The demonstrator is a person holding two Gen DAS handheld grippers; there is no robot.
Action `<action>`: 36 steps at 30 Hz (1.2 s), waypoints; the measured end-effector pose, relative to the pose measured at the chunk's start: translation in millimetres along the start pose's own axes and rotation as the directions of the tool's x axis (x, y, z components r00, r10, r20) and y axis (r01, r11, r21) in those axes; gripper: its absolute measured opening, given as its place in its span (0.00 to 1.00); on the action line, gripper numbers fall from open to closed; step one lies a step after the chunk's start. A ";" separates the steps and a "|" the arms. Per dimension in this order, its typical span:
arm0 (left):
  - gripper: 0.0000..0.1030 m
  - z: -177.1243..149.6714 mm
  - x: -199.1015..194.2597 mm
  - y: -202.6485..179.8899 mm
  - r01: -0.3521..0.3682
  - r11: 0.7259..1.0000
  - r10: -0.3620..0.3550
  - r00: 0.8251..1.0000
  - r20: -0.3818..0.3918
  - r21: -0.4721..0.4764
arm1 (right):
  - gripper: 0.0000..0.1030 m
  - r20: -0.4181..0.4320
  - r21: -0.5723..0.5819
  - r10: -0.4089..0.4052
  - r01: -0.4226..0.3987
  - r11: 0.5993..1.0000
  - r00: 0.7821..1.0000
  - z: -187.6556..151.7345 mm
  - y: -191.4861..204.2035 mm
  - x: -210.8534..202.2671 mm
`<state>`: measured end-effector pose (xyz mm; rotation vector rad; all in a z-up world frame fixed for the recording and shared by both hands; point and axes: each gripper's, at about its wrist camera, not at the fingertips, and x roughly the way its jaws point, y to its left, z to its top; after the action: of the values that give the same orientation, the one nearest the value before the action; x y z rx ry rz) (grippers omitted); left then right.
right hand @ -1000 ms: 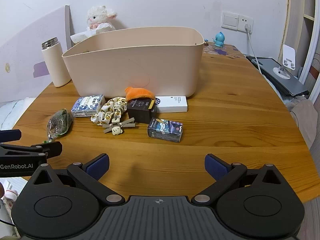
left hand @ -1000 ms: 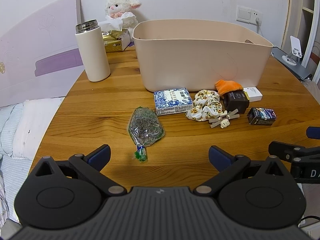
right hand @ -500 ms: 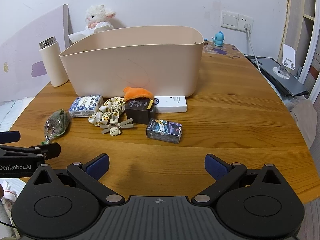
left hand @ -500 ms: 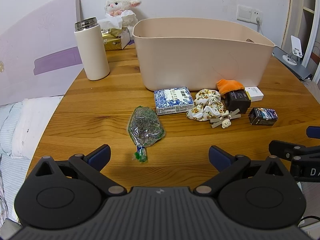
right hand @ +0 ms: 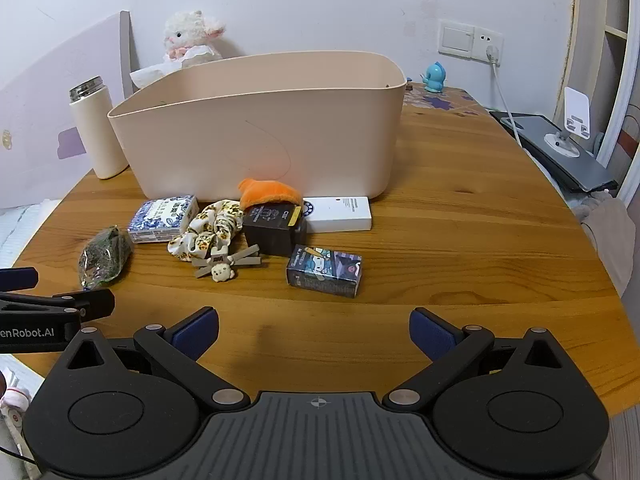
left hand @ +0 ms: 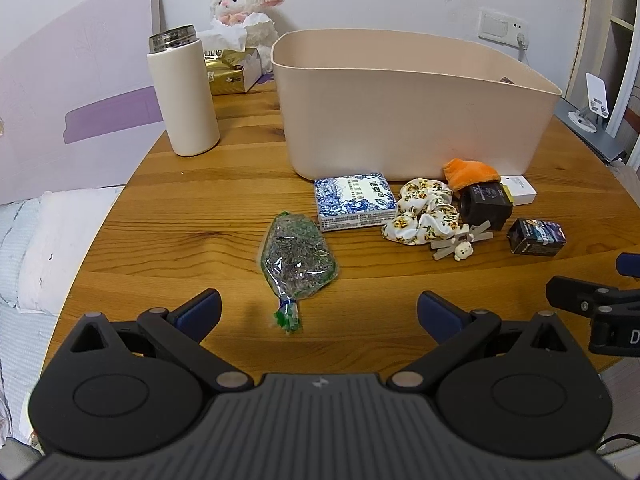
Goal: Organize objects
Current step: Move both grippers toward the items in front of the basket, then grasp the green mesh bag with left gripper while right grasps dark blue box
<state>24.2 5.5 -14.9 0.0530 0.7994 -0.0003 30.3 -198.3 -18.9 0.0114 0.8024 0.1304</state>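
Note:
A beige plastic bin stands on the round wooden table. In front of it lie a clear bag of dried herbs, a blue-white box, a floral scrunchie, an orange plush piece, a black box, a white box, a bear hair clip and a cartoon card box. My left gripper is open and empty, just short of the herb bag. My right gripper is open and empty, short of the card box.
A white thermos stands left of the bin. A tissue box and a plush lamb are behind it. A blue figurine, a wall socket with cable and a grey device with a phone stand are at the right.
Both grippers have moved slightly forward over the table; the objects appear a little nearer. Nothing on the table has moved.

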 end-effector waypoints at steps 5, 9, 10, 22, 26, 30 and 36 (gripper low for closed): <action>1.00 2.5 6.1 3.7 0.005 1.000 -0.005 1.000 -0.006 -0.013 | 1.00 0.004 -0.012 -0.008 0.008 1.000 1.000 2.9 1.2 7.5; 1.00 6.2 14.3 8.8 0.011 1.000 -0.011 1.000 -0.022 -0.023 | 0.99 -0.003 -0.012 0.000 0.000 1.000 1.000 4.2 1.0 16.8; 1.00 6.7 16.6 9.4 0.012 1.000 -0.013 1.000 -0.026 -0.024 | 0.98 -0.007 -0.007 0.005 -0.005 1.000 1.000 4.6 0.4 19.4; 1.00 14.6 45.0 14.6 0.023 0.999 -0.024 0.998 -0.057 -0.026 | 0.90 -0.031 -0.037 -0.025 0.024 0.999 0.999 9.8 3.6 52.5; 1.00 16.5 56.5 16.8 0.022 0.999 -0.024 0.997 -0.072 -0.028 | 0.90 -0.009 -0.055 -0.028 0.027 0.998 1.000 13.0 6.5 58.0; 1.00 18.2 63.4 17.9 0.017 0.999 -0.019 0.997 -0.074 -0.029 | 0.81 0.010 -0.062 -0.022 0.023 0.998 1.000 17.8 9.1 60.7; 0.85 22.9 70.7 17.5 0.030 0.999 -0.031 0.998 -0.046 -0.021 | 0.49 0.028 -0.056 -0.019 0.020 0.998 0.999 21.7 8.5 58.7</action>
<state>90.3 23.3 -48.8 0.0218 0.8468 -0.0202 85.3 -182.0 -45.3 -0.0476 0.7705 0.1339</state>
